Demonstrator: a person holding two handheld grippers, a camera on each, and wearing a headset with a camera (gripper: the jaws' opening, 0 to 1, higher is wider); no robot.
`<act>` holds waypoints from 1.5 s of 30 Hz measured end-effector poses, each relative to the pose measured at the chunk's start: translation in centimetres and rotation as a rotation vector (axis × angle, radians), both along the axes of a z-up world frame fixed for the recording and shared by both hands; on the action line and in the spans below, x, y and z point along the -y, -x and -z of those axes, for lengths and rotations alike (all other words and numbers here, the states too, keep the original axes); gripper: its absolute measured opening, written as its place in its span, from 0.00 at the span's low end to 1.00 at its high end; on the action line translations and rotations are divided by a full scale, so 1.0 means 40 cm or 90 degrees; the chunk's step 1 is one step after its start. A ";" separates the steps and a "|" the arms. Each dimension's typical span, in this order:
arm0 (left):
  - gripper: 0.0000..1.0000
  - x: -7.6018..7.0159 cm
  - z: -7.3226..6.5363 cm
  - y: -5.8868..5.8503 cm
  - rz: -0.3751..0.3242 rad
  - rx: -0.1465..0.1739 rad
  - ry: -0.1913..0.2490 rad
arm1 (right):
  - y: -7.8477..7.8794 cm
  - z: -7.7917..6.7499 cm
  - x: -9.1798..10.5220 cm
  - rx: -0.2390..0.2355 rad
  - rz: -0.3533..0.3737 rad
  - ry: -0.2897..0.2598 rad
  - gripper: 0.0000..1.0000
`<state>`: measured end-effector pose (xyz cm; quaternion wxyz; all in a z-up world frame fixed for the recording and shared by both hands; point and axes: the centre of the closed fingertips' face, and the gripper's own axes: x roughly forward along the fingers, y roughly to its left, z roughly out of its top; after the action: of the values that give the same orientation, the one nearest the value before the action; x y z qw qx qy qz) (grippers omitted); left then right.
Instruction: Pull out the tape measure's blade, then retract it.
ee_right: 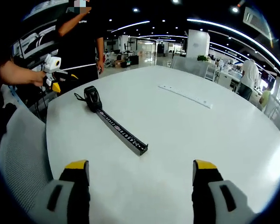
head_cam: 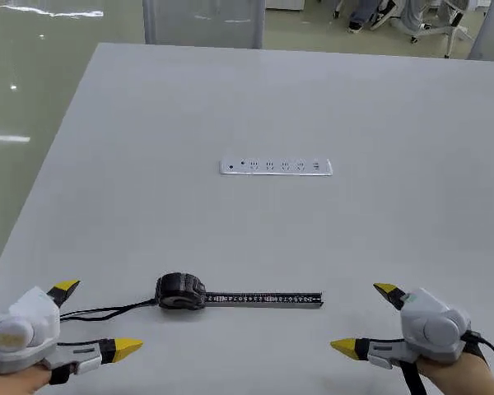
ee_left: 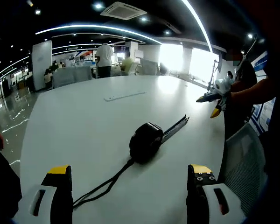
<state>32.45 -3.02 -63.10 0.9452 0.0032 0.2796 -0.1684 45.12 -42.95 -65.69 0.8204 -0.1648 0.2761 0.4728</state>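
Tape measure (head_cam: 180, 291) lies on the near part of the broad white table (head_cam: 329, 90), between the two grippers and apart from both. Far behind it, mid-table, a white power strip (head_cam: 276, 166) rests flat. The left gripper (head_cam: 97, 317) hovers at the near left with its jaws spread wide and nothing between them. The right gripper (head_cam: 364, 317) hovers at the near right, likewise spread and empty. The dark round case has its blade (head_cam: 263, 299) drawn part-way out, flat on the table and pointing right, its end short of the right gripper. A thin black cord (head_cam: 107, 312) trails left from the case, passing close by the left gripper's tips. Risks, as I judge them: the case looks light, so pulling the blade with the case unheld would drag it along instead of paying out. A shallow pinch on the thin blade end could slip, and a freed blade may whip back and skid the case, or the cord may snag a jaw
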 end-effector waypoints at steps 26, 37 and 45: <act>1.00 0.019 -0.037 0.157 -0.031 0.028 0.032 | 0.168 -0.034 0.189 0.014 0.066 -0.026 1.00; 1.00 0.050 -0.038 0.163 -0.016 0.026 0.020 | 0.182 -0.032 0.220 0.011 0.072 -0.015 1.00; 1.00 0.040 -0.034 0.170 -0.028 0.018 0.020 | 0.176 -0.039 0.216 0.022 0.068 -0.022 1.00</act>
<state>25.66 -4.63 -61.76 0.9524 -0.0157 0.2638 -0.1523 38.07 -51.59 -64.15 0.8518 -0.1438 0.2621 0.4302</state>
